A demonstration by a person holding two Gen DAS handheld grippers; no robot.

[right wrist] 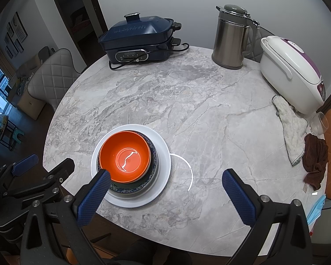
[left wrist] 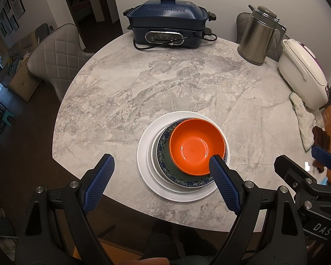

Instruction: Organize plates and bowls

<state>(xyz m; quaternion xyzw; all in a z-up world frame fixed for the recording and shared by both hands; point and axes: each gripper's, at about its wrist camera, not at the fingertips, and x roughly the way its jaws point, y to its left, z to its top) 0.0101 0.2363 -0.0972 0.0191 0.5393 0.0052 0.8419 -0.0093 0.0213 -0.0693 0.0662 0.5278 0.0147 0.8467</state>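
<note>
Stack was built: orange bowl on top, both grippers spread and empty above the near table edge.

Orange bowl (left wrist: pixel 196 145) sat nested in a dark green bowl (left wrist: pixel 173 167), that in a blue patterned plate (left wrist: pixel 163 154), on a smaller white plate (left wrist: pixel 154 152), all on a large white plate (left wrist: pixel 143 154), just ahead of the left gripper (left wrist: pixel 161 163) and toward its right finger, whose tip overlapped the bowl's near rim in view; contact couldn't be confirmed. Right gripper (right wrist: pixel 167 176) hung with the stack ahead on its left-finger side, jaws wide, nothing between them. My read: stacking looked done or close. For a good finish, bowls sat off-centre toward the right gripper's side; nudge them to centre at the rim, gently, since glazed ware probably slides. Keep clear of the cooker (left wrist: pixel 167 25), kettle (left wrist: pixel 258 37) and cloths (right wrist: pixel 291 128) further out on the marble table (left wrist: pixel 143 84).
</note>
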